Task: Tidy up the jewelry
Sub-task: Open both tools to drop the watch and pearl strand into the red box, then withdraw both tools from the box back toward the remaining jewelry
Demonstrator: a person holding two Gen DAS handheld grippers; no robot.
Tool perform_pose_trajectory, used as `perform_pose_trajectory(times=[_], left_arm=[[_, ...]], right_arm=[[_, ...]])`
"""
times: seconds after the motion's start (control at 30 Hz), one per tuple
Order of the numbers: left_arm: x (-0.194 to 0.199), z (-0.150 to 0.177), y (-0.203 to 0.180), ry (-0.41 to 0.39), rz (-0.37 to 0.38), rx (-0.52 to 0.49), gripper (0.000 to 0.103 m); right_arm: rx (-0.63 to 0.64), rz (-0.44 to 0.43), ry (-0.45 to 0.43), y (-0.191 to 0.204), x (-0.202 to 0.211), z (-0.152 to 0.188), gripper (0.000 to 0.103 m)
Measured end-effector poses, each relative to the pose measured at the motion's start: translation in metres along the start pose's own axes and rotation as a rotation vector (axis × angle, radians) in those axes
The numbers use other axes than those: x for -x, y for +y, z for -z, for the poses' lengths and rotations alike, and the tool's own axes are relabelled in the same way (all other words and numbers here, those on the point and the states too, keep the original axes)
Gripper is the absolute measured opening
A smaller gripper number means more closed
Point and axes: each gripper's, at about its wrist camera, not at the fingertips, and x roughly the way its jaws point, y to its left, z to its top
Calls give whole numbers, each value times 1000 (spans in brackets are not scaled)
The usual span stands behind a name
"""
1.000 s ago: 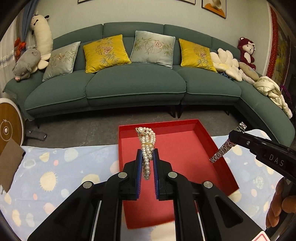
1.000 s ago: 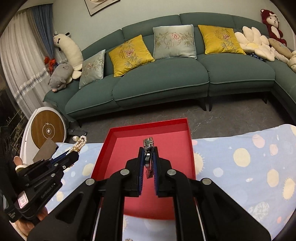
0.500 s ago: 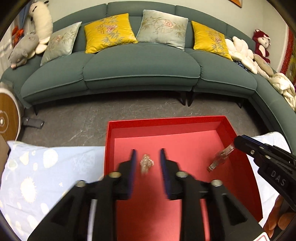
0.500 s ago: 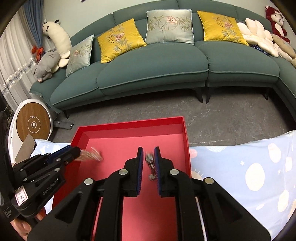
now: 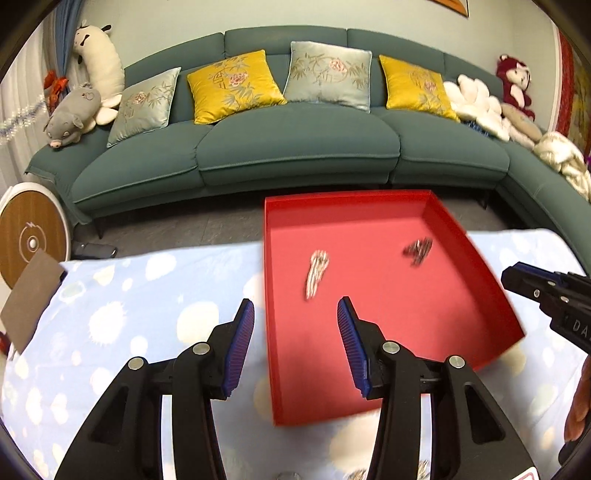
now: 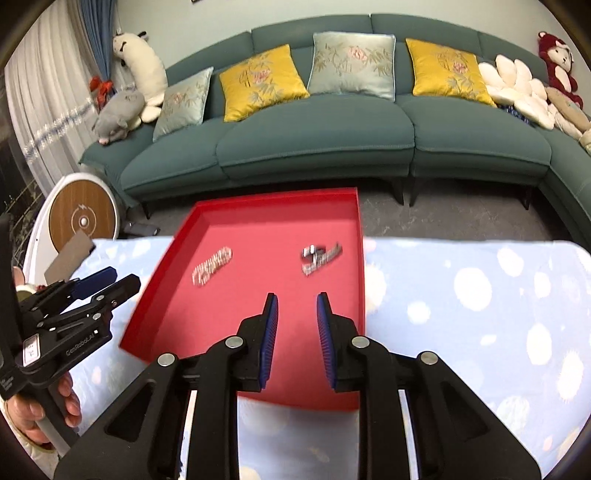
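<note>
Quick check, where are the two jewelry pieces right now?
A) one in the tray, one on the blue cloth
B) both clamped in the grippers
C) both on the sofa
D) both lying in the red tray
D: the pearl piece and the metal band both lie on the floor of the red tray, with nothing between the jaws of either gripper.

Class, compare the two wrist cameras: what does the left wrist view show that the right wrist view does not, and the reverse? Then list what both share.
Left wrist view only: a framed picture's corner on the wall.

Right wrist view only: the person's hand holding the left gripper, and the white curtain.

Both: the red tray with a pearl bracelet and metal watch band, both grippers open and empty.
</note>
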Motion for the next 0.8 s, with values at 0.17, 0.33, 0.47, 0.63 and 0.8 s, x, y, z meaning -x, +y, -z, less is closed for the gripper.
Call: perform_pose_trajectory(times=[0.17, 0.33, 0.47, 0.63, 0.8], left_arm=[[-5, 26, 8, 46, -25, -2, 45], [-13, 45, 18, 72, -39, -13, 45], [-10, 50, 30, 80, -19, 4, 45], [-3, 58, 36, 75, -29, -6, 47], [22, 59, 44, 38, 8, 41, 47]], right_arm=[[22, 30, 62, 8, -12, 27, 22], [24, 29, 81, 12, -12, 43, 22], [24, 26, 89, 18, -7, 55, 22], [39, 40, 94, 24, 3, 61, 22], [-8, 21, 35, 17, 45, 65, 22]])
